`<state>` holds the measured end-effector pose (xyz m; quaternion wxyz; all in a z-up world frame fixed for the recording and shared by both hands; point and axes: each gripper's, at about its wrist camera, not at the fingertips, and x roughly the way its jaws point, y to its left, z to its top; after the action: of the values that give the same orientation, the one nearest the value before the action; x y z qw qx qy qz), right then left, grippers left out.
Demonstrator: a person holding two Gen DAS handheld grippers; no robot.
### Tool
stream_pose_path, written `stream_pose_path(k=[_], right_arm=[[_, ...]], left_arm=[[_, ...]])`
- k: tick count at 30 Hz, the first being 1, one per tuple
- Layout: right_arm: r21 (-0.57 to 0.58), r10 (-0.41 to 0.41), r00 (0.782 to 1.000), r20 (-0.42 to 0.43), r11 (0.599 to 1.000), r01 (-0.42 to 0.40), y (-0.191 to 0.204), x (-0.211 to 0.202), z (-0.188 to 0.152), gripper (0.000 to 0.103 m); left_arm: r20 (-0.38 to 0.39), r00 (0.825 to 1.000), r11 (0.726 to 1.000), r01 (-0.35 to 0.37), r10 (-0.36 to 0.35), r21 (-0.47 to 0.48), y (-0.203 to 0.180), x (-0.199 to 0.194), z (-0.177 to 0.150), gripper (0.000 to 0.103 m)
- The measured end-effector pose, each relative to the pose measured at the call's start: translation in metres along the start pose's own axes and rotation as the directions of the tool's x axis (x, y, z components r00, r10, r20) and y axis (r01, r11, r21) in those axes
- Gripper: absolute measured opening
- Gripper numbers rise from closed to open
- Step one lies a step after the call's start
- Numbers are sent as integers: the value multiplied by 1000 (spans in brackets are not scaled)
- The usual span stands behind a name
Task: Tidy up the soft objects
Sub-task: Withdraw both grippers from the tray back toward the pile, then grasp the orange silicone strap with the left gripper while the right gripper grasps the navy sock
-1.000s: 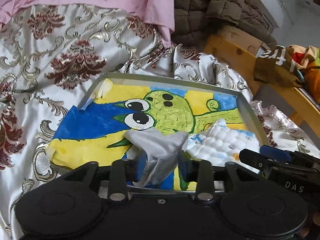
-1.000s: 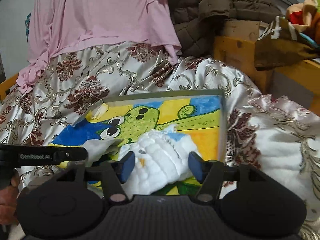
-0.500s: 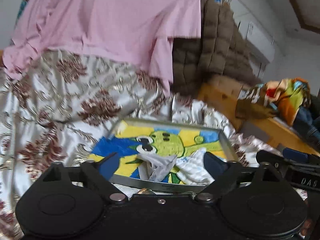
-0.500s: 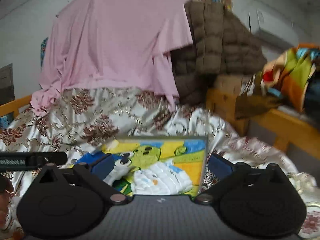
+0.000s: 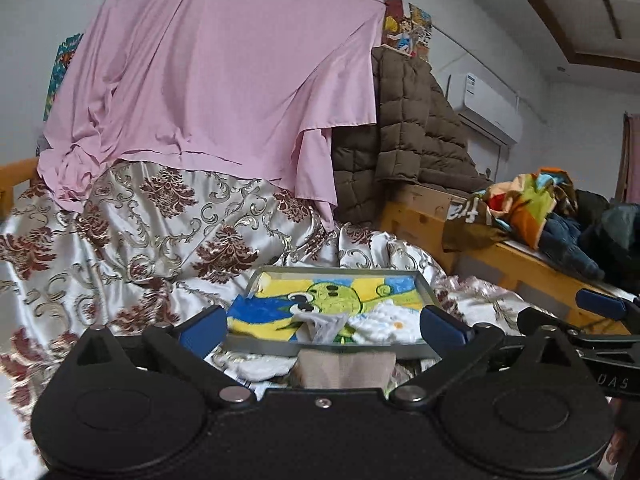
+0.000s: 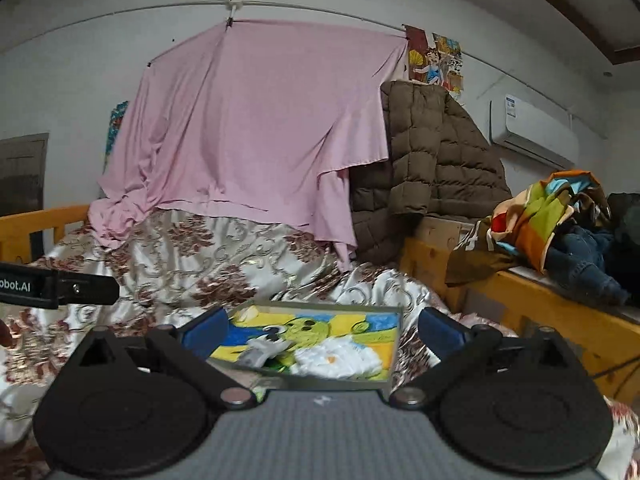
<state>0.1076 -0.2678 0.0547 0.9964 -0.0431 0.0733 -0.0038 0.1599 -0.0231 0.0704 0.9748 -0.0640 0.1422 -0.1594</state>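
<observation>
A shallow grey tray (image 5: 426, 292) with a green cartoon picture on its floor lies on the floral satin bedspread (image 5: 160, 240). In it rest a crumpled grey cloth (image 5: 325, 322) and a white fluffy cloth (image 5: 386, 326). My left gripper (image 5: 324, 326) hangs back from the tray, its jaws opening wide with nothing between them. My right gripper (image 6: 323, 326) is open and empty too, also well short of the tray (image 6: 394, 344); the grey cloth (image 6: 264, 350) and white cloth (image 6: 340, 360) lie beyond it. A beige cloth (image 5: 344, 370) lies on the bed just in front of the tray.
A pink sheet (image 5: 224, 100) hangs behind the bed, beside a brown quilted jacket (image 5: 408, 140). A wooden bed frame (image 5: 520, 264) at the right carries a heap of colourful clothes (image 5: 536, 208). A white cloth (image 5: 260, 366) lies near the tray's front left.
Both grippers let go of their cloths, the left the grey one, the right the white one. Both opened wide, then drew back and up from the tray, where both cloths now lie.
</observation>
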Motion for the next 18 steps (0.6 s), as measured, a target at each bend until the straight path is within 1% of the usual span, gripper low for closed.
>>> stream_pose_path(k=[4, 7, 11, 12, 15, 18], right_arm=[[4, -12, 1000, -12, 1000, 12, 12, -27, -9, 103], [6, -12, 999, -44, 1000, 12, 21, -41, -19, 103], [7, -6, 996, -90, 1000, 7, 31, -56, -35, 103], [11, -4, 995, -103, 1000, 5, 33, -59, -38, 103], [28, 23, 989, -143, 999, -19, 39, -66, -49, 103], [34, 76, 978, -193, 997, -71, 46, -68, -57, 103]], left_arm=[[-22, 1000, 1000, 7, -6, 18, 5, -22, -11, 102], [-50, 999, 999, 11, -9, 48, 10, -34, -24, 102], [-105, 994, 996, 34, -26, 80, 16, -41, -39, 102], [-131, 991, 995, 43, -31, 89, 17, -42, -43, 102], [-193, 981, 992, 52, -28, 117, 22, -43, -54, 102], [-237, 971, 988, 50, -14, 146, 27, -44, -66, 102]])
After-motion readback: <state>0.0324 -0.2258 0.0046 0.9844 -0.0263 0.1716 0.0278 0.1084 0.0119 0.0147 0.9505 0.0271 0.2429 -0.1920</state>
